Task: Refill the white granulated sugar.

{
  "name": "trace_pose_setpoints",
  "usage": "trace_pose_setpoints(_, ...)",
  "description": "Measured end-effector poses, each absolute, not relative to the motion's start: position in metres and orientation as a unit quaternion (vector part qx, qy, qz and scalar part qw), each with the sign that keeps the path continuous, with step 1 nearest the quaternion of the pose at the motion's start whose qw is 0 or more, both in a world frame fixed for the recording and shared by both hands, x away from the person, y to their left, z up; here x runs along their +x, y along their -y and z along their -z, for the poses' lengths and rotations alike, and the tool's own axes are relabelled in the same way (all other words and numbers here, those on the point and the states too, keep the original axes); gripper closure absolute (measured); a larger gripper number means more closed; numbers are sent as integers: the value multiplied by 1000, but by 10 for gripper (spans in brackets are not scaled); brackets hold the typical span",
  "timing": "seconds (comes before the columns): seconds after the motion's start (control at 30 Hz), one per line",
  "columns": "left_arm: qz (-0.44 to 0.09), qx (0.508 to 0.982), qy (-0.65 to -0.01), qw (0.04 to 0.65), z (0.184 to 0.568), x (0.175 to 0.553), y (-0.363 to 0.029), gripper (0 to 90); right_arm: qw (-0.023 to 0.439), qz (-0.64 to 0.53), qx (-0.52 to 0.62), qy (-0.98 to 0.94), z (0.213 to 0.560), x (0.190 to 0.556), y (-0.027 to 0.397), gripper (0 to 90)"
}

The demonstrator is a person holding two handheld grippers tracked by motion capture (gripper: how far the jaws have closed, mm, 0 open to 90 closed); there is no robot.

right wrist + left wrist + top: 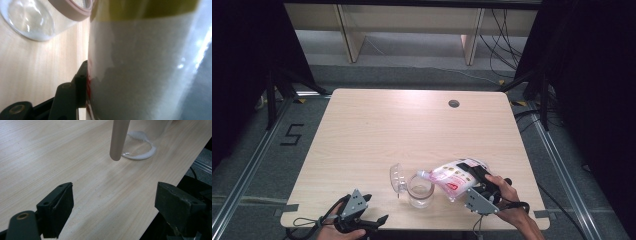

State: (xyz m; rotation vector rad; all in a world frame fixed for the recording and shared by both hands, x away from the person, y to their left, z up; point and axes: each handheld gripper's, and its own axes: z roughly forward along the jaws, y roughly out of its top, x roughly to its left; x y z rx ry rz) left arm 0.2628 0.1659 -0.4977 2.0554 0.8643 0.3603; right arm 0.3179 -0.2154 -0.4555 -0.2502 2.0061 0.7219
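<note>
Left gripper (371,210) idle on bench (377,130), fingers apart — keep right gripper (479,181) clamped on refill pouch (452,176), spout centred over glass jar (420,190) — tilt slowly.

- A round grommet hole (454,103) is sitting upper right on the wooden table (377,130).
- Black cables (504,35) are trailing over the grey floor (412,47) at the top right.
</note>
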Motion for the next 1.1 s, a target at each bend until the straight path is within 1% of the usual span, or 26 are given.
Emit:
trace_pose_setpoints(0.07,-144,823,-346,426,498,263,-166,152,478,-290,-103,-823,455,319,214,496)
trace_pose_setpoints(0.13,-153,831,-330,421,497,265,-168,152,486,-277,-129,-819,452,323,211,496)
trace_pose_setpoints(0.23,-145,823,-345,426,498,263,-166,152,483,-281,-127,-820,452,325,211,497)
trace_pose_setpoints(0.3,-145,824,-344,427,497,263,-166,152,493,-268,-169,-810,447,329,209,497)
trace_pose_setpoints(0.33,-145,824,-344,427,497,263,-166,152,488,-269,-140,-819,449,326,210,497)
trace_pose_setpoints(0.4,-145,823,-345,427,497,263,-166,152,487,-273,-137,-818,449,325,210,497)
trace_pose_setpoints(0.47,-146,823,-344,427,497,263,-166,152,497,-268,-147,-812,447,325,211,498)
trace_pose_setpoints(0.5,-151,830,-339,416,497,264,-168,152,495,-259,-142,-817,445,322,212,498)
trace_pose_setpoints(0.57,-145,823,-344,428,497,263,-166,152,502,-249,-175,-810,443,322,211,498)
trace_pose_setpoints(0.6,-145,823,-344,427,497,263,-166,152,498,-256,-160,-813,445,320,211,498)
trace_pose_setpoints(0.63,-145,823,-344,427,497,263,-166,152,506,-245,-176,-808,443,320,211,499)
trace_pose_setpoints(0.67,-151,827,-334,426,497,264,-167,152,502,-248,-157,-813,445,317,212,499)
trace_pose_setpoints(0.7,-151,830,-336,418,496,264,-168,152,502,-252,-167,-810,445,318,211,499)
trace_pose_setpoints(0.73,-153,829,-338,420,497,264,-168,152,500,-245,-152,-817,445,316,212,499)
trace_pose_setpoints(0.77,-152,828,-339,420,496,263,-168,152,507,-225,-163,-816,441,314,212,499)
trace_pose_setpoints(0.8,-152,829,-338,419,496,263,-168,152,503,-241,-152,-816,444,314,212,499)
trace_pose_setpoints(0.83,-152,829,-338,420,496,263,-168,152,512,-221,-170,-812,440,314,211,499)
trace_pose_setpoints(0.87,-149,823,-344,428,497,263,-167,152,509,-232,-165,-812,442,315,211,500)
trace_pose_setpoints(0.9,-146,819,-346,434,498,263,-166,152,516,-226,-182,-806,441,316,210,500)
trace_pose_setpoints(0.93,-146,819,-346,434,498,263,-166,152,511,-230,-159,-813,443,312,211,500)
trace_pose_setpoints(1.0,-146,820,-345,433,498,263,-166,152,519,-222,-193,-803,440,314,209,500)
trace_pose_setpoints(1.03,-146,820,-345,433,498,263,-166,152,511,-226,-155,-815,444,310,211,500)
trace_pose_setpoints(1.1,-146,822,-344,430,497,263,-166,152,516,-223,-171,-809,441,311,211,500)
